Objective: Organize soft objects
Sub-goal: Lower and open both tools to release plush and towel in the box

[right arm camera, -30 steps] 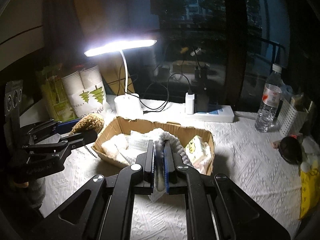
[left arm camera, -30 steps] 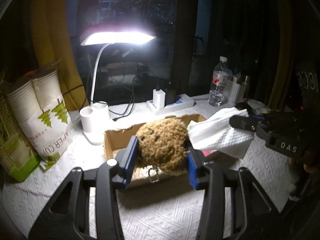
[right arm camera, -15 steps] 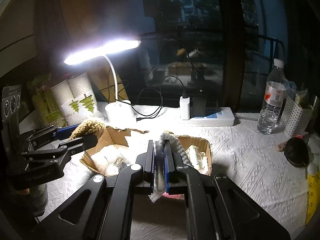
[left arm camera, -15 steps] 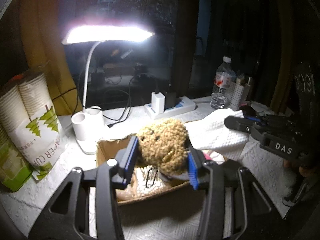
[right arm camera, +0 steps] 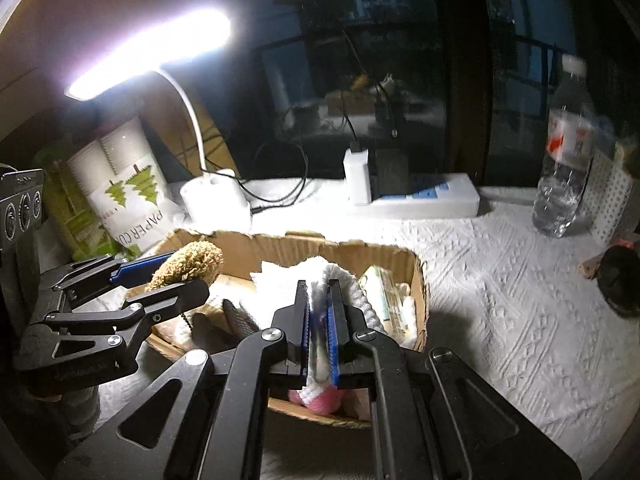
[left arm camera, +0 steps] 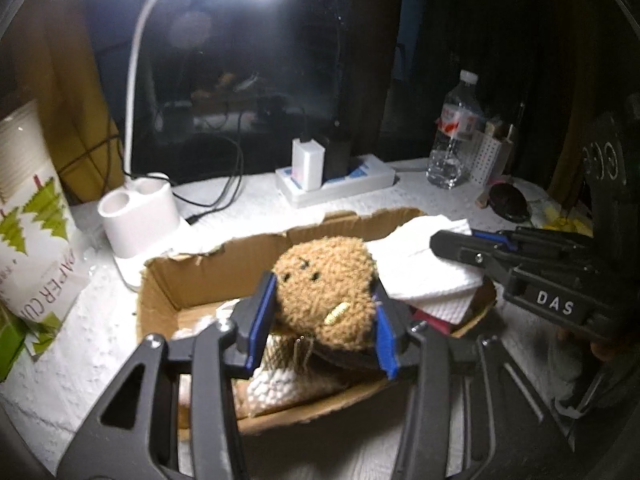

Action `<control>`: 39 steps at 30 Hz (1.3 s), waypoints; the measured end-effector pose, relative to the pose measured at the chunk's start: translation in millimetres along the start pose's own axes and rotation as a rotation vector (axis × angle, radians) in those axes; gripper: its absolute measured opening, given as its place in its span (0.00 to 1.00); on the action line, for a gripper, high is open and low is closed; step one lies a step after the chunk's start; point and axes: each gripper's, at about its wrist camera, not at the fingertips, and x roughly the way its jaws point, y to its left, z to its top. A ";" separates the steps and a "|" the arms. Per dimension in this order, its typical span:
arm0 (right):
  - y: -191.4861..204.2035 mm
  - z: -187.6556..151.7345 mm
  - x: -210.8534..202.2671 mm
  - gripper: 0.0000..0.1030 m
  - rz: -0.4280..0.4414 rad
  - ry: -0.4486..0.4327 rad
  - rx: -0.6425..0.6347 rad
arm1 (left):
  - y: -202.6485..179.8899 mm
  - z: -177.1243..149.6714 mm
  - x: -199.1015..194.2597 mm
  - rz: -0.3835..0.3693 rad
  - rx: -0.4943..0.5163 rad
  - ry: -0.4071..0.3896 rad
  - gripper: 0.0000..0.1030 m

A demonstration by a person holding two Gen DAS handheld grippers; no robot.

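Brown and curly-furred, the round plush toy sits squeezed between the blue pads of the left gripper, whose jaws stand partway apart only because the toy's soft body fills the gap. It hangs over the open, torn-edged cardboard box, above the soft packing already lying in the box's near end, which suggests it is being brought down to be laid there. A short beaded chain dangles under it, so it will likely touch the contents first.

Beside it, the right gripper is pinched nearly closed on a folded white quilted cloth; thin fabric needs little opening, hence the narrow jaws. The cloth droops over the box's right half, above a pink item and small packets, and seems meant for that side. In the left wrist view the same cloth spreads flat across the box's far right corner.

Both claws point down into the box from the near side, side by side, probably so each soft thing lands in its own part without crossing the other.

Around the box on the white embossed tablecloth stand a white desk lamp, a sleeve of paper cups, a white power strip and a clear water bottle, all well apart from the work.
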 end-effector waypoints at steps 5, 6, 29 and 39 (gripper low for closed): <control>-2.3 -6.6 18.8 0.08 0.002 0.040 -0.006 | -2.1 -4.8 19.3 -0.009 0.004 0.040 0.45; -2.8 -8.4 22.4 0.08 0.000 0.048 -0.005 | -2.8 -5.0 22.3 -0.011 0.006 0.046 0.45; 3.0 -13.6 28.9 0.31 -0.040 0.080 -0.044 | -6.0 -7.0 29.3 0.019 0.003 0.083 0.51; 7.6 -12.4 6.1 0.42 -0.075 0.050 -0.045 | -9.2 -7.6 6.1 0.019 0.003 0.049 0.69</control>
